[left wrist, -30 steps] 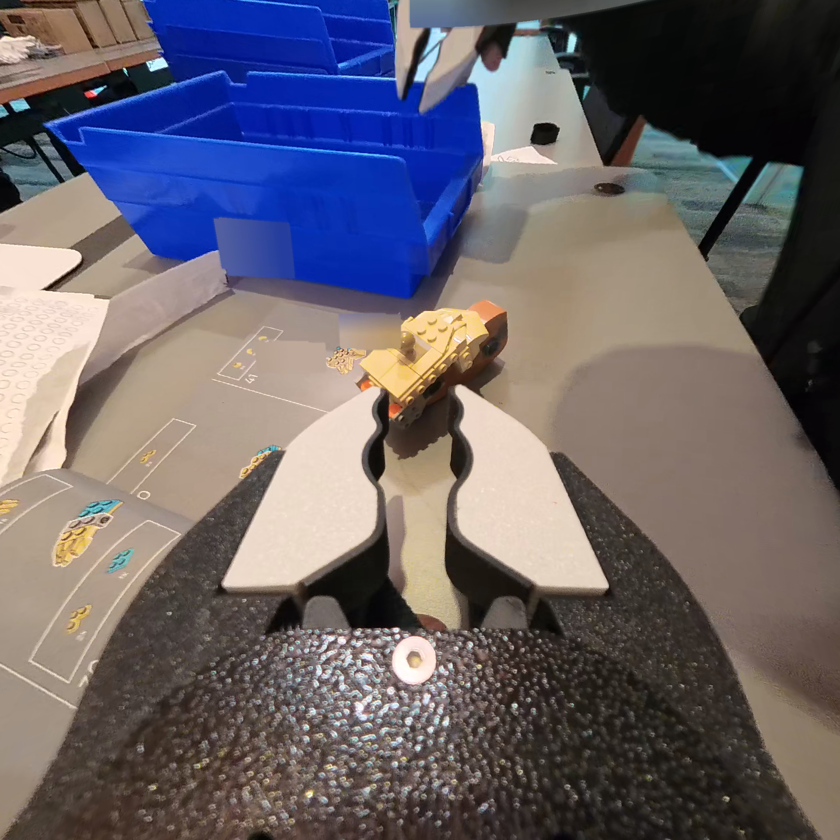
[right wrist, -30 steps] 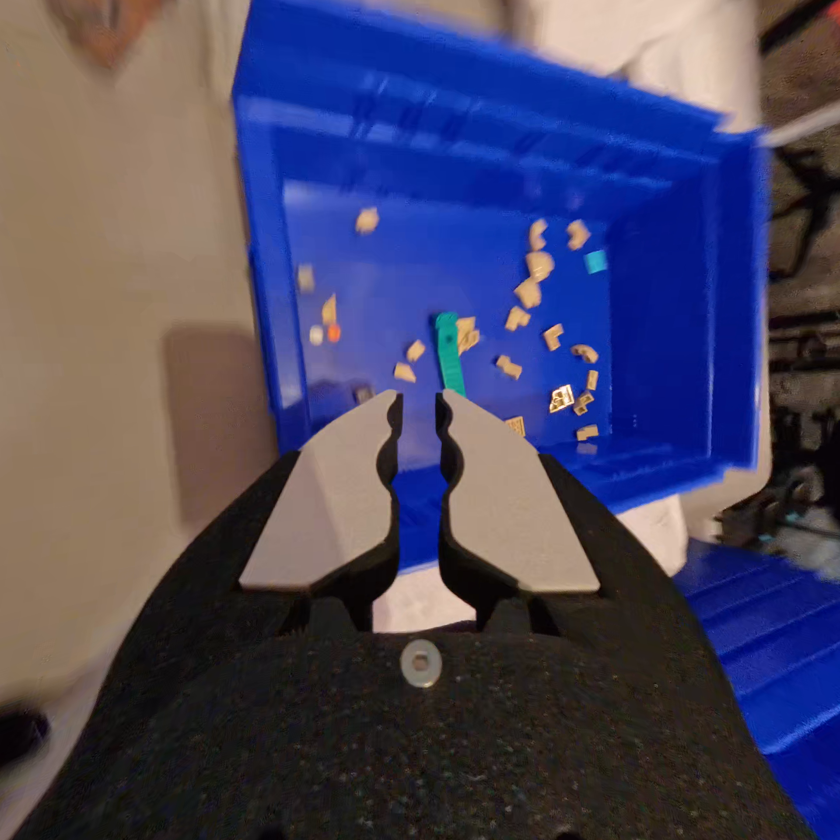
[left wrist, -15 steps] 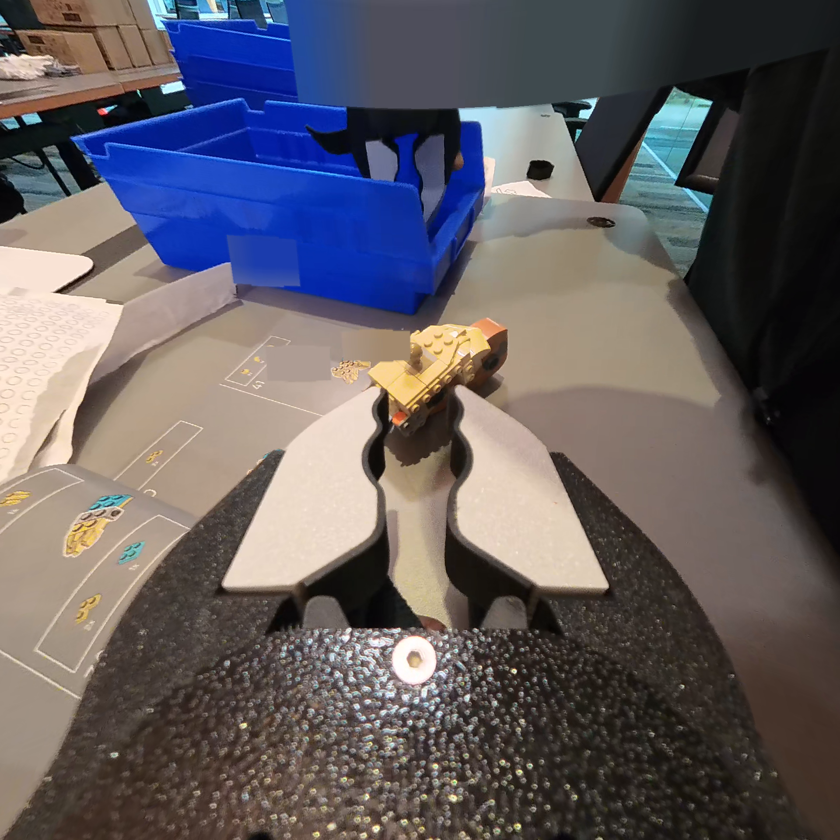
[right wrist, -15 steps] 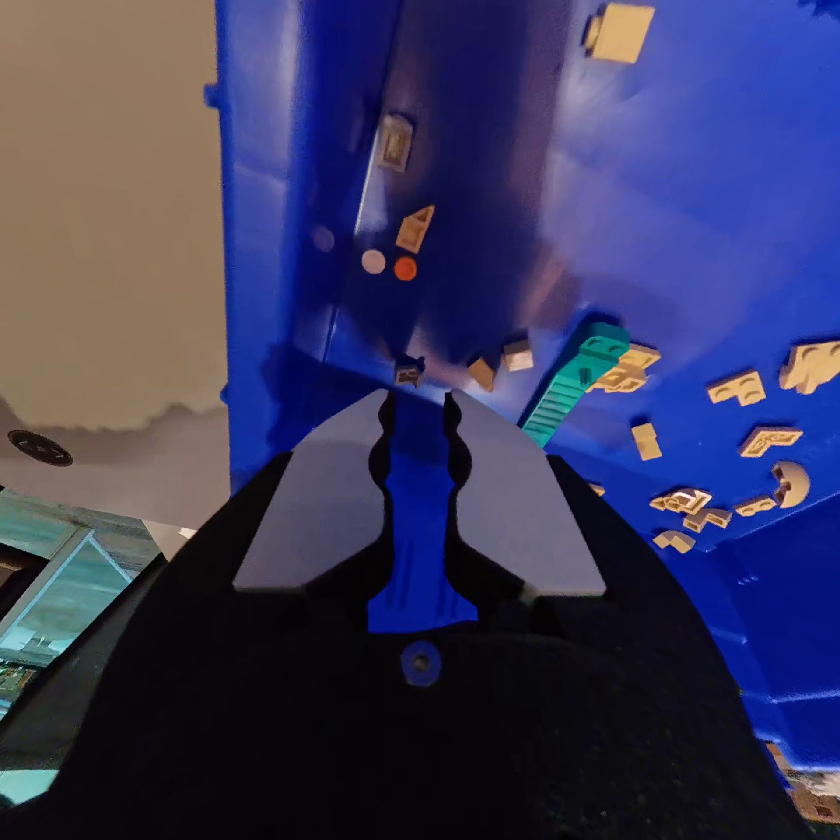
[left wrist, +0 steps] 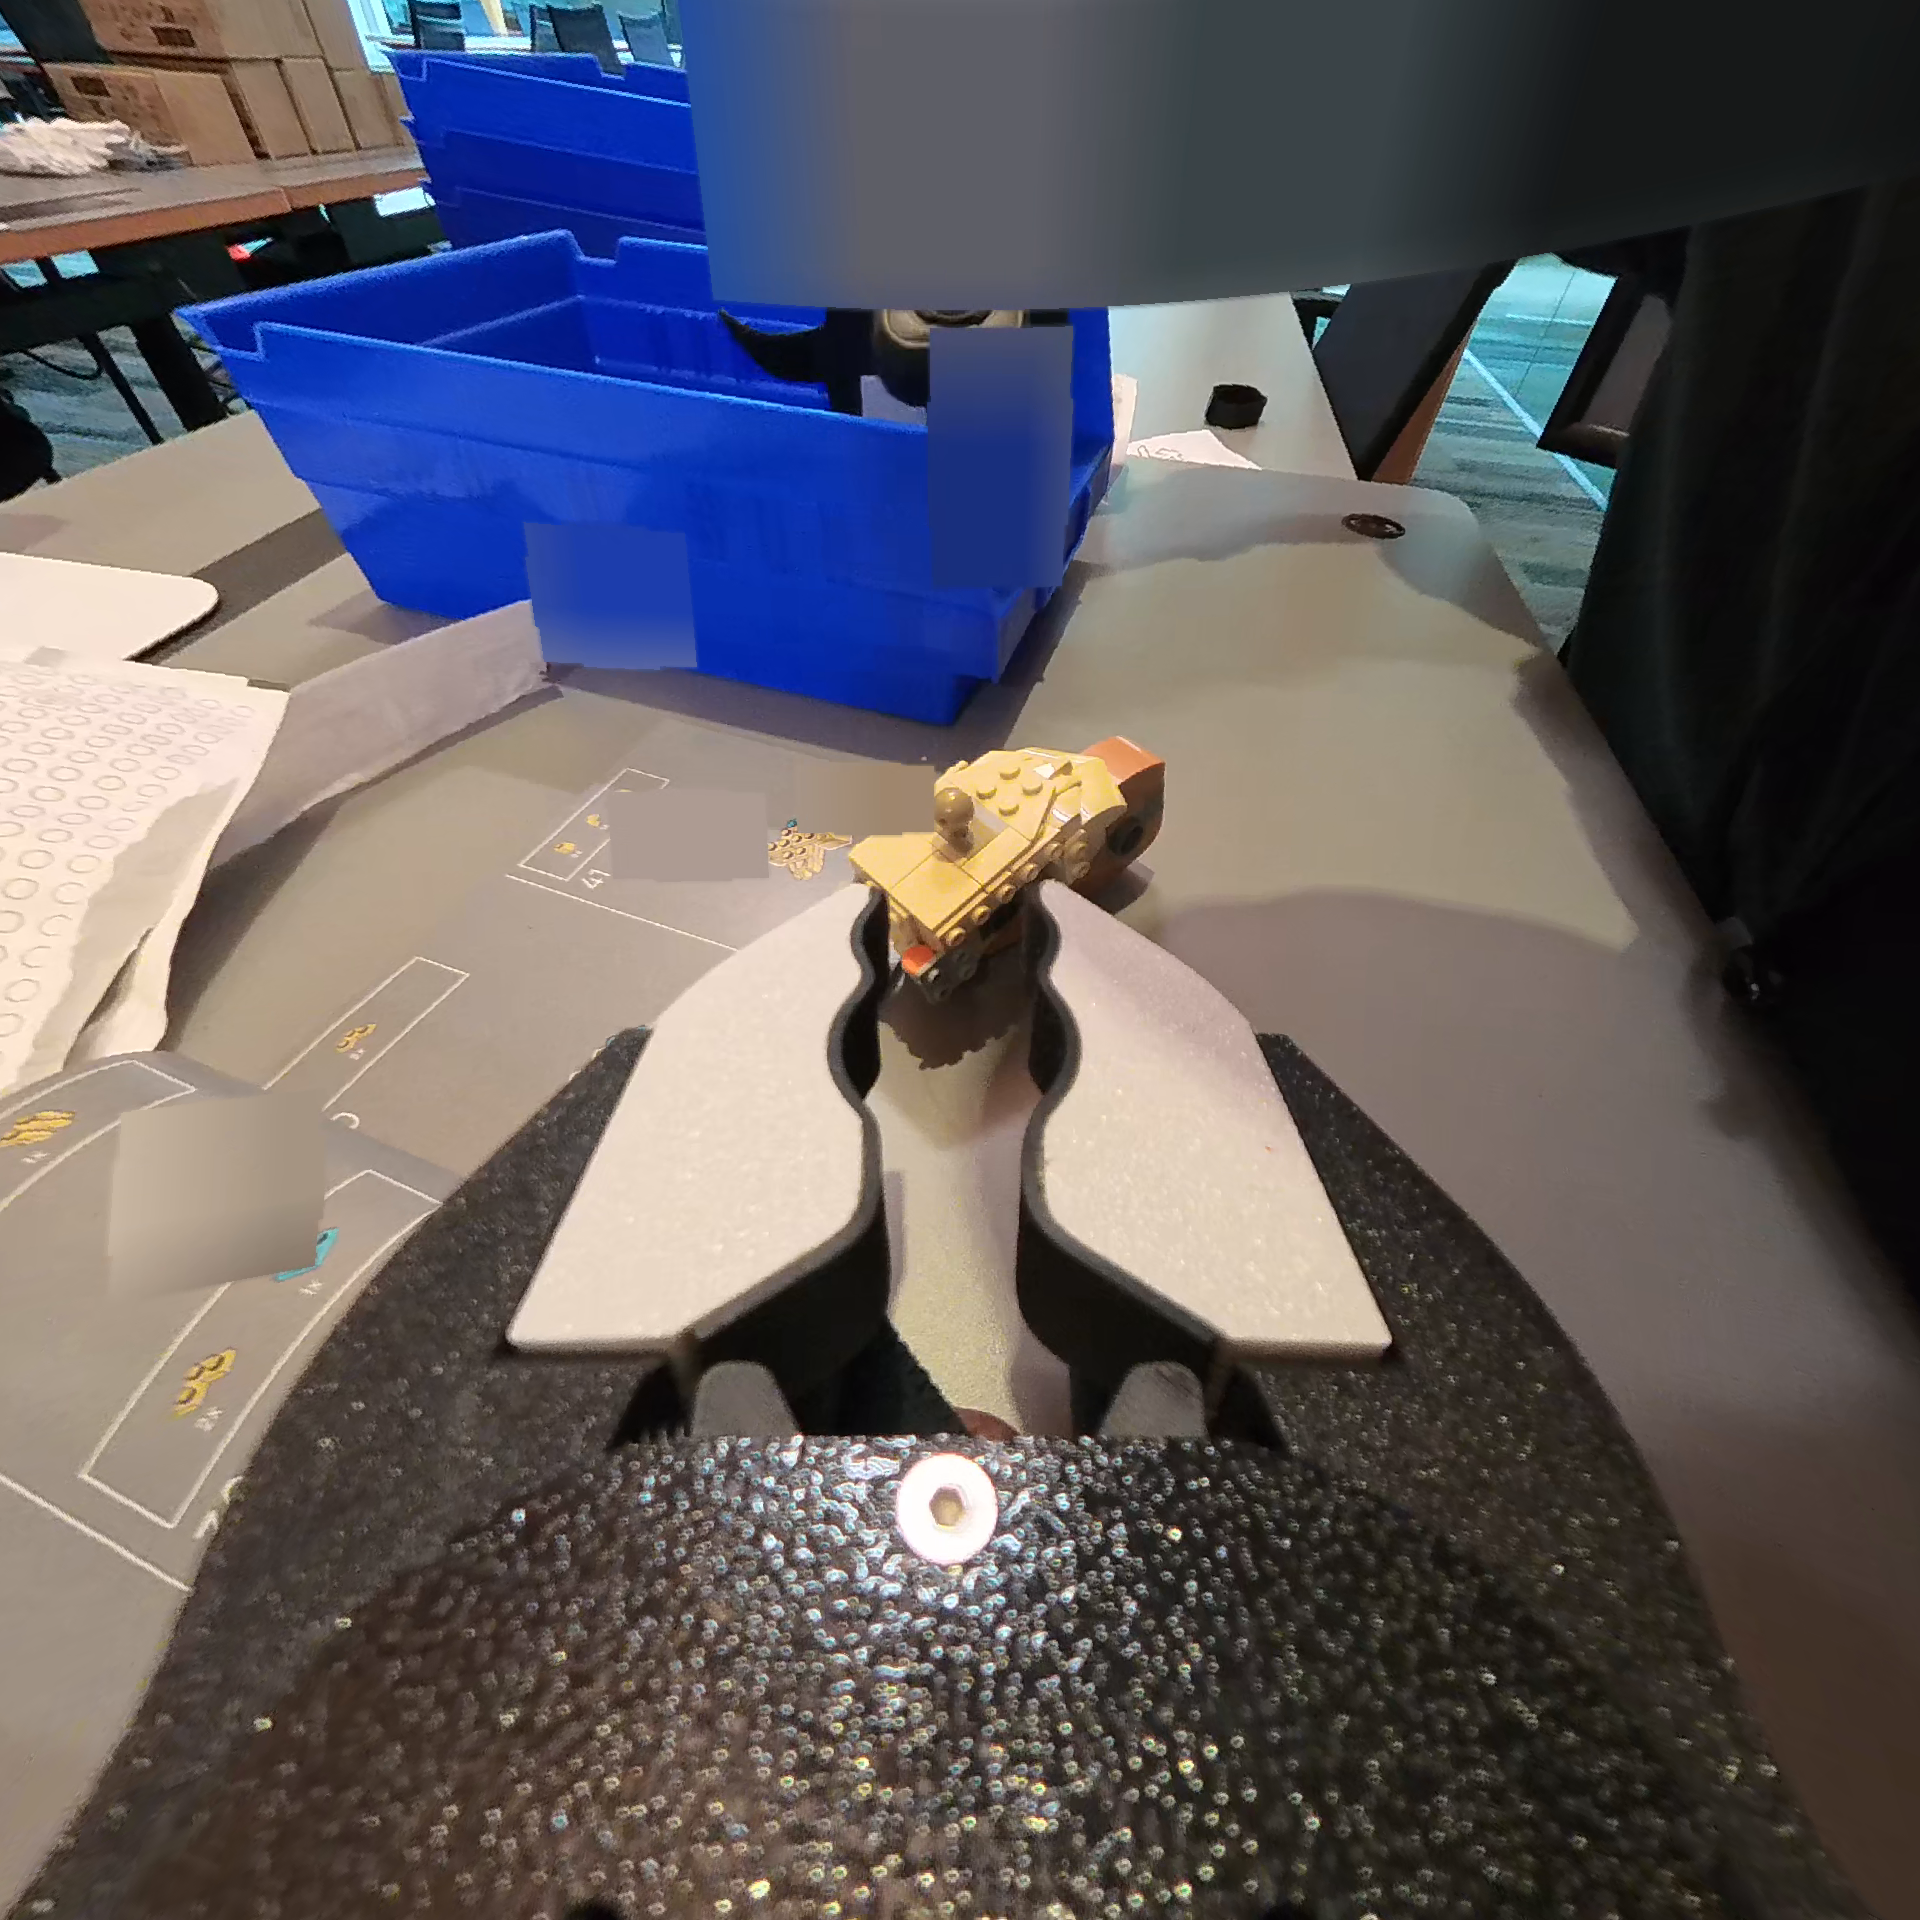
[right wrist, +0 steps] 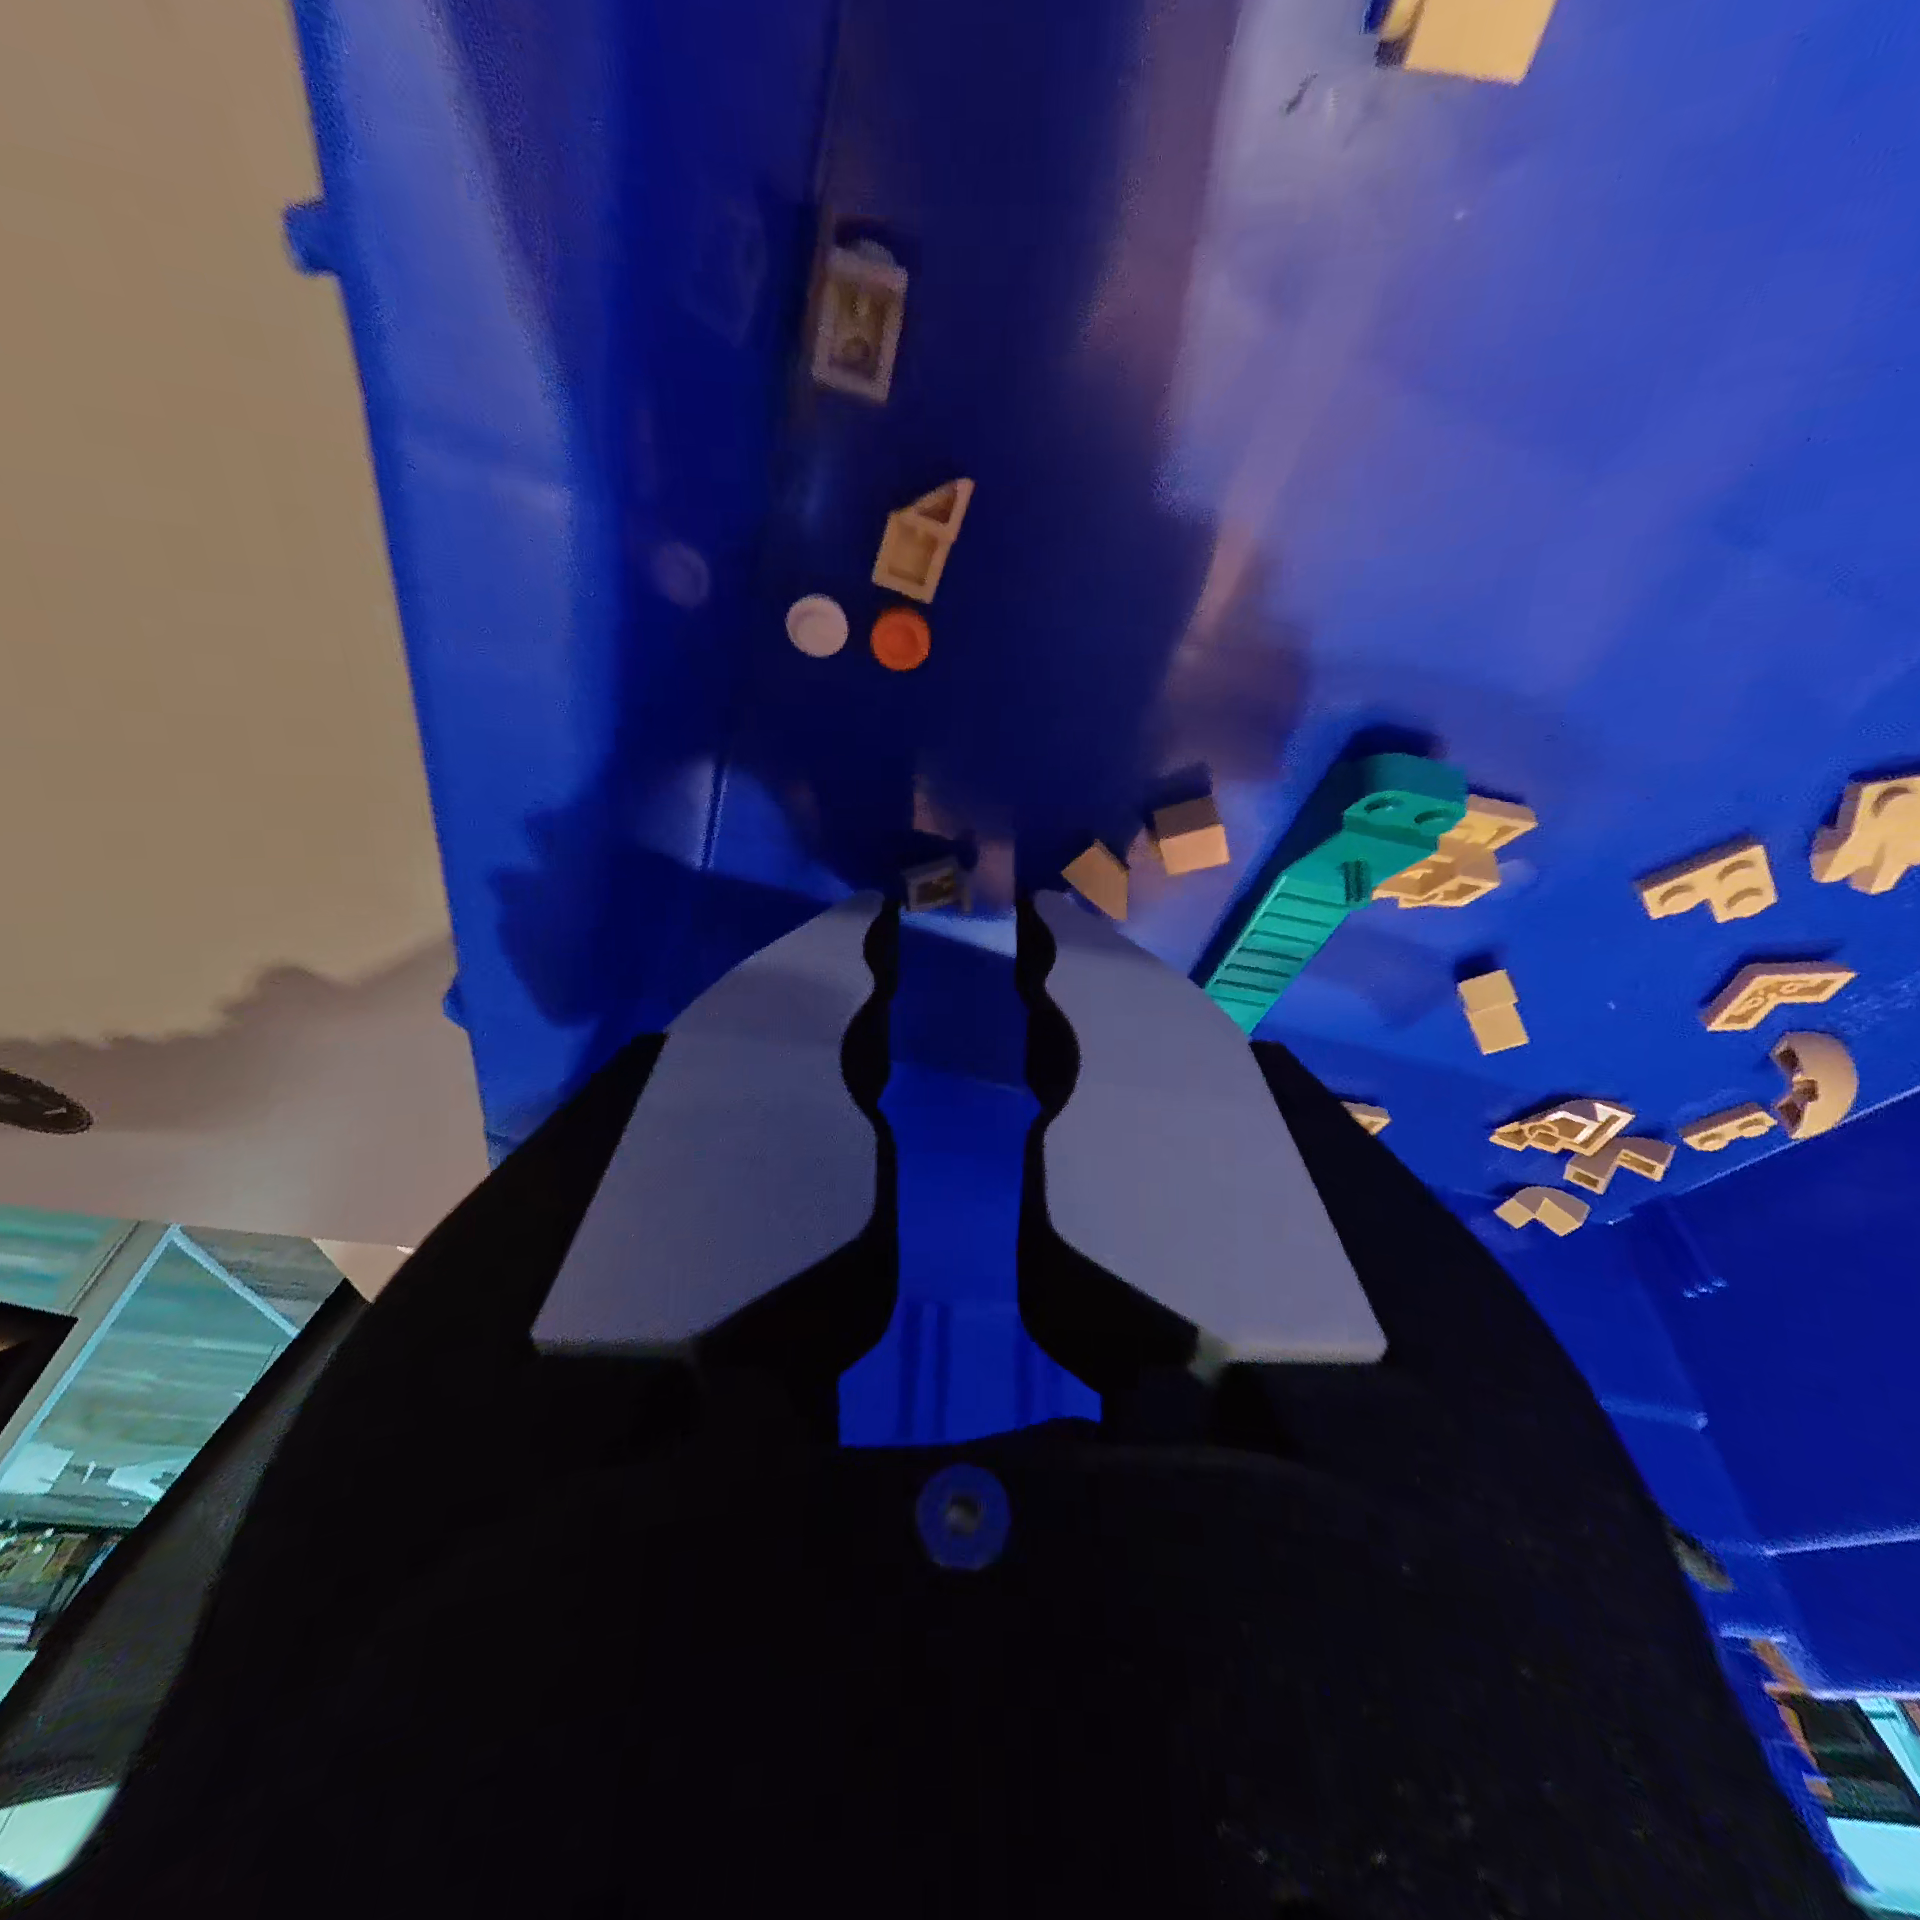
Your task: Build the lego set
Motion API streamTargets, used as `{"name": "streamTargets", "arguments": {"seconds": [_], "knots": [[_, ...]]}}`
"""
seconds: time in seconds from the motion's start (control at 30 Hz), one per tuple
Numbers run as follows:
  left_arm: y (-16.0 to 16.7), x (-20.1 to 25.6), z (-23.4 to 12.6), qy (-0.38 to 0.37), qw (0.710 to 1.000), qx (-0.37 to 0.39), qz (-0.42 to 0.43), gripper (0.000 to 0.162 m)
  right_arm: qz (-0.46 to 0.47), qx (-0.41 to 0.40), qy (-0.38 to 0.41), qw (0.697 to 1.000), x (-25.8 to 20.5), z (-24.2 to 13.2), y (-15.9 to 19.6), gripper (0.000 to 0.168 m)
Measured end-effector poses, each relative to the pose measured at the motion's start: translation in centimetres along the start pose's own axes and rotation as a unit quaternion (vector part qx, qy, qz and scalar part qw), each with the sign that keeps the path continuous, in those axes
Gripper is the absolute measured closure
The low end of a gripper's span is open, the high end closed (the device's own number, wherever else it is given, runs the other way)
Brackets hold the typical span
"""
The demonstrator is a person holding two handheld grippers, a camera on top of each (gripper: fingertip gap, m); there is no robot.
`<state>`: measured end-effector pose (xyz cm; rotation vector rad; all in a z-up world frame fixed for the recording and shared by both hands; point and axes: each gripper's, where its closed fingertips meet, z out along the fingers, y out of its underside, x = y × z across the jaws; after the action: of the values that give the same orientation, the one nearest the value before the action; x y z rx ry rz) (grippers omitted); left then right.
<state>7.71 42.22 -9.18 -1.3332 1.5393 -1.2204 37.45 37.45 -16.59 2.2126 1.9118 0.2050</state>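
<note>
Grey fingers of left tool (left wrist: 951, 920) clamp near end of tan lego model (left wrist: 1003, 847), model resting on grey counter (left wrist: 1351, 748) toward right edge. Printed instruction sheet (left wrist: 416, 987) flat on counter, left of model. Blue bin (left wrist: 644, 478) beyond, toward far edge. Right tool (right wrist: 951, 909) inside bin, fingers parted by narrow gap, gripping nothing; small tan brick (right wrist: 935, 883) just past tips. Teal separator tool (right wrist: 1309, 904) and scattered tan pieces (right wrist: 1704, 883) on bin floor to right.

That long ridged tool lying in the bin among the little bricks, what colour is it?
Teal green; the tool shows best in the right wrist view, inside the blue bin.
</note>
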Motion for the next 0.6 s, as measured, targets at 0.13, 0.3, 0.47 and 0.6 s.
{"name": "streamTargets", "arguments": {"seconds": [0.13,0.3,0.47,0.6], "knots": [[0.0,0.0,0.0,-0.001,1.0,0.0,0.002,0.138,0.009,0.002,0.014,1.0,-0.2,0.0,-0.1,0.152],[0.1,0.1,0.0,-0.002,1.0,-0.003,0.006,0.138,0.015,0.01,0.027,0.999,-0.4,0.0,-0.1,0.156],[0.1,0.1,0.0,-0.004,1.0,-0.003,0.007,0.138,0.033,0.031,0.031,0.998,-0.2,-0.7,0.2,0.156],[0.1,0.1,0.0,-0.006,1.0,-0.005,0.01,0.138,0.08,0.178,0.045,0.98,-0.4,-4.9,-1.6,0.156]]}}
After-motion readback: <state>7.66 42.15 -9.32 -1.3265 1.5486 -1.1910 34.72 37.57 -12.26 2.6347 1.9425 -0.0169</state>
